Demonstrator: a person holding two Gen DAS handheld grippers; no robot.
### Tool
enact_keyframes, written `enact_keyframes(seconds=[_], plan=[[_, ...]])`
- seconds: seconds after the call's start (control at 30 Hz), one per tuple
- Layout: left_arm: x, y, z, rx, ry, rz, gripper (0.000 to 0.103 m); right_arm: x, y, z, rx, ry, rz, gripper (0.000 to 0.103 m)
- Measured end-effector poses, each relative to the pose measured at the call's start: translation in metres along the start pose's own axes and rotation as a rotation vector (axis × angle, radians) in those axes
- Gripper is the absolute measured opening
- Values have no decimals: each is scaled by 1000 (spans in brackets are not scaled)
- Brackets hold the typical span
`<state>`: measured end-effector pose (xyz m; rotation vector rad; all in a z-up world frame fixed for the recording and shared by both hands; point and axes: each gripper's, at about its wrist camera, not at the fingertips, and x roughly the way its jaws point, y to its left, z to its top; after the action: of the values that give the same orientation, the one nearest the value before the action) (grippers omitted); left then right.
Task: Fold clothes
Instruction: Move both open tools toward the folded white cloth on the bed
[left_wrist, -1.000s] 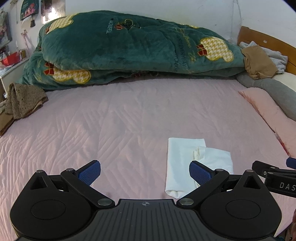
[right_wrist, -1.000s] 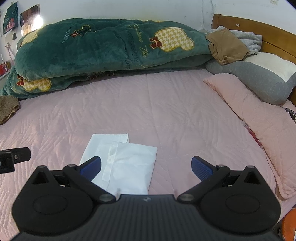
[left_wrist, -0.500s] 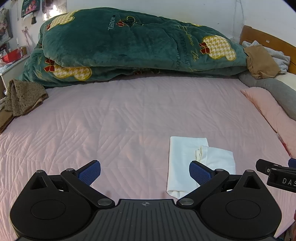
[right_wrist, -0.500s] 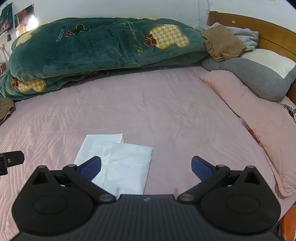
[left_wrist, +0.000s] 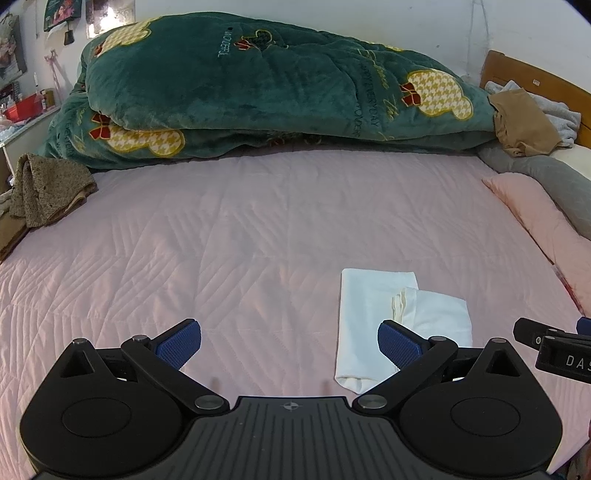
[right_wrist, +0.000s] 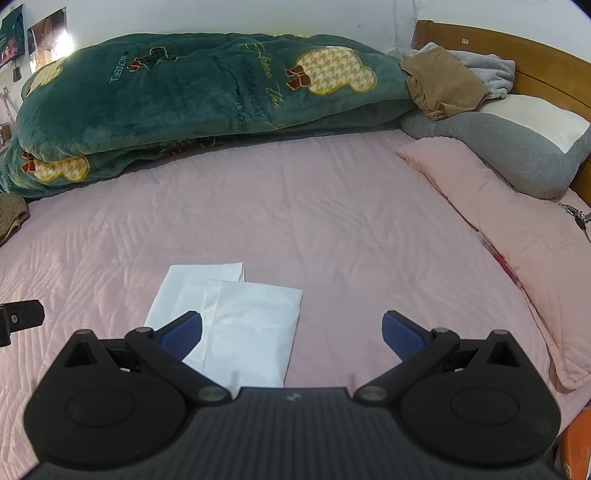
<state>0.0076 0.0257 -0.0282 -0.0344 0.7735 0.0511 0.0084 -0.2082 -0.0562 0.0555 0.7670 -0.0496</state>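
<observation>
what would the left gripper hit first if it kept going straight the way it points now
Probably the pink bedspread: the open left gripper aims over bare quilt, with the folded white cloth off to its right. Farther on lies the green blanket; depth is unclear.

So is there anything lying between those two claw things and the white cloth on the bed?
Nothing visible. The folded white cloth lies alone on the pink bedspread, just ahead of the open left gripper and open right gripper. The green blanket and pillows sit well beyond and aside.

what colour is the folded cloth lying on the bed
White; the folded cloth lies on the pink quilted bedspread. It shows best in the right wrist view.
</observation>
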Motion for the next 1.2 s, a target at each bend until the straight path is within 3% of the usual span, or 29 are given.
enact_keyframes(seconds=[1.2], plan=[[-6, 2, -4, 7, -1, -46, 102, -24, -12, -1, -10, -38, -76, 103]])
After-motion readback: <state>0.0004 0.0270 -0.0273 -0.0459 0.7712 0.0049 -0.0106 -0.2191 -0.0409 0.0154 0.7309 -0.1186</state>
